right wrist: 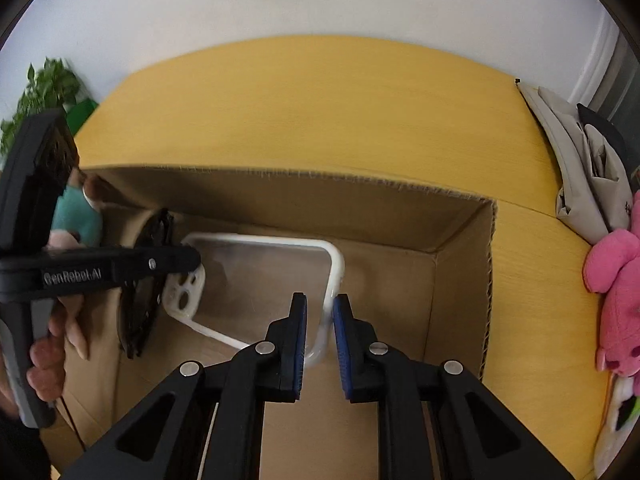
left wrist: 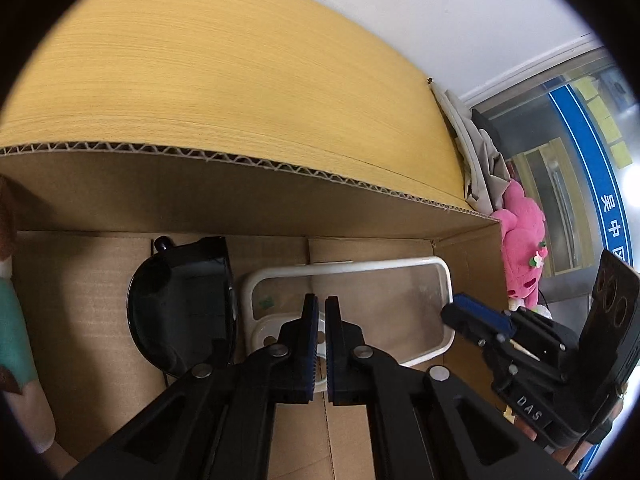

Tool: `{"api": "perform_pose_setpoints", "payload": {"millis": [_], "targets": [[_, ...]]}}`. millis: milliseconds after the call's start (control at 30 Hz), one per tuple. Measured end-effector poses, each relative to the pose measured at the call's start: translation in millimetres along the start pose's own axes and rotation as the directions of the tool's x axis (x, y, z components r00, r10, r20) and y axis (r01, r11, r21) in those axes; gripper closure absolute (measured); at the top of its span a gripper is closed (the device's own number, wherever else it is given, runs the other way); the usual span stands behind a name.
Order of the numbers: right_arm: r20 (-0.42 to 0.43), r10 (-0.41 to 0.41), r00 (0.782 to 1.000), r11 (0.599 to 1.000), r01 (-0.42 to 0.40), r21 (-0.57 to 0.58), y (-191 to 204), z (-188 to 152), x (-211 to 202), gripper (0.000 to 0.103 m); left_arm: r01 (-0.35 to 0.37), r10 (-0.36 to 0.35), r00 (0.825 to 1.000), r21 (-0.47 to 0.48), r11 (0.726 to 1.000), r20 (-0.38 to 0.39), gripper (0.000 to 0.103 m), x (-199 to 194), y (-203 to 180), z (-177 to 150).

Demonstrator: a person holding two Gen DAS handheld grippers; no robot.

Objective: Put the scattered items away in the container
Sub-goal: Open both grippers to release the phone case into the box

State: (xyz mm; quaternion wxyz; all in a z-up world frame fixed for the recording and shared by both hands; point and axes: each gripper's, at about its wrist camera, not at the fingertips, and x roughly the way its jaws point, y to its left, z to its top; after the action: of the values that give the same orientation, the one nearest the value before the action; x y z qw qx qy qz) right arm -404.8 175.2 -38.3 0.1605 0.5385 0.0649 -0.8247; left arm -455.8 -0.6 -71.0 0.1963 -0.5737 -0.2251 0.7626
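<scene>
A cardboard box [left wrist: 280, 208] [right wrist: 460, 264] stands on a yellow wooden table. Inside it lie a clear phone case with a white rim [left wrist: 360, 300] [right wrist: 260, 276], black sunglasses [left wrist: 184, 304] [right wrist: 144, 292] and a plush toy in a teal shirt [left wrist: 12, 320] [right wrist: 78, 216]. My left gripper [left wrist: 322, 304] is nearly shut over the case's camera end, its jaws a narrow gap apart on the case's edge. My right gripper [right wrist: 320, 304] straddles the case's white corner rim with a small gap. Each gripper shows in the other's view [left wrist: 480, 316] [right wrist: 176, 260].
A pink plush toy [left wrist: 520, 248] [right wrist: 616, 292] and a grey cloth bag [left wrist: 480, 160] [right wrist: 584, 168] lie on the table right of the box. A green plant [right wrist: 48, 88] stands at the far left by the white wall. A hand [right wrist: 48, 360] holds the left gripper.
</scene>
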Motion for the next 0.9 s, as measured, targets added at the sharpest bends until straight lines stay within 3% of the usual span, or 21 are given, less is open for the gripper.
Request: {"api": "perform_pose_setpoints", "payload": {"millis": [200,267,333,400,433,467,500,600,767,900], "targets": [[0.039,0.007,0.999,1.0,-0.007,-0.001,-2,0,-18,0.081,-0.004,0.002,0.999,0.034,0.999,0.036,0.101,-15,-14,-5],[0.072,-0.009,0.997,1.0,0.009,-0.003,0,1,-35,0.059,-0.002,-0.003,0.997,0.066,0.998,0.072,0.099,-31,-26,-9],[0.116,0.0,0.993,1.0,0.001,-0.005,4,1,-54,0.053,-0.005,-0.008,0.993,0.108,0.994,0.115,0.094,-53,-41,-17],[0.168,0.028,0.985,0.999,-0.024,-0.021,11,-2,-81,0.047,-0.024,-0.002,0.987,0.161,0.987,0.159,0.082,-77,-56,-28],[0.198,0.031,0.98,0.999,-0.026,-0.029,15,-5,-95,0.033,-0.047,0.008,0.98,0.197,0.979,0.197,0.076,-95,-67,-37],[0.236,0.031,0.971,0.999,-0.023,-0.037,19,-11,-113,0.019,-0.068,0.015,0.972,0.218,0.973,0.236,0.059,-112,-75,-46],[0.268,0.03,0.963,0.999,-0.019,-0.043,24,-16,-129,0.016,-0.088,0.021,0.961,0.231,0.969,0.277,0.043,-128,-81,-56],[0.355,0.014,0.935,0.998,0.008,-0.062,35,-41,-173,0.013,-0.169,0.047,0.907,0.261,0.95,0.418,0.027,-180,-97,-98],[0.448,0.012,0.894,0.999,0.009,-0.044,51,-99,-228,0.008,-0.316,0.12,0.826,0.277,0.908,0.551,0.024,-230,-111,-182],[0.477,0.005,0.879,0.999,0.021,-0.05,74,-153,-248,0.008,-0.337,0.161,0.798,0.208,0.918,0.581,0.024,-239,-107,-243]]}}
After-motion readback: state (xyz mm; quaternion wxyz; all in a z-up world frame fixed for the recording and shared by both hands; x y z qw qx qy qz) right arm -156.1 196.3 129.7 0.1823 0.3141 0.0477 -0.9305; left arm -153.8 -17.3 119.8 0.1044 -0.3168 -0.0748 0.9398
